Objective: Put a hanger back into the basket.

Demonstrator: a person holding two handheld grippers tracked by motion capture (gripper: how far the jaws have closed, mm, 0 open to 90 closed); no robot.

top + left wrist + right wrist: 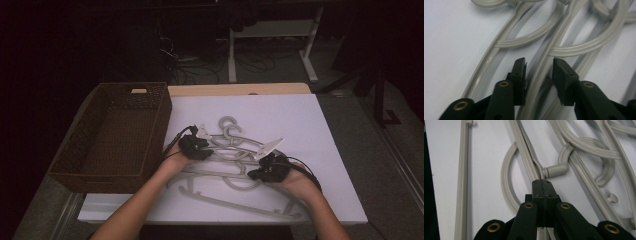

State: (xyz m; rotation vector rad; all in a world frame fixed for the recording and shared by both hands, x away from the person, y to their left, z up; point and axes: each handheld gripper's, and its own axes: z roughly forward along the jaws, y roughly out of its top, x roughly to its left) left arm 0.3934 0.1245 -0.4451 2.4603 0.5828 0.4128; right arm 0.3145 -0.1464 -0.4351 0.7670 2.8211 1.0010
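Hangers (235, 160): tangled pile on the white table (300, 120), beside the empty basket (120, 135) | Your left gripper (539, 65): jaws open around one hanger arm, ready to pinch | Your right gripper (544, 182): jaws closed at a hanger's neck, maybe holding the pile steady.

No text, label, brand, number or sign is showing clearly enough to read in any of the three views. A small pale tag (139, 91) is sitting on the far rim of the basket (95, 172), but it is too small to tell whether anything is written on it.
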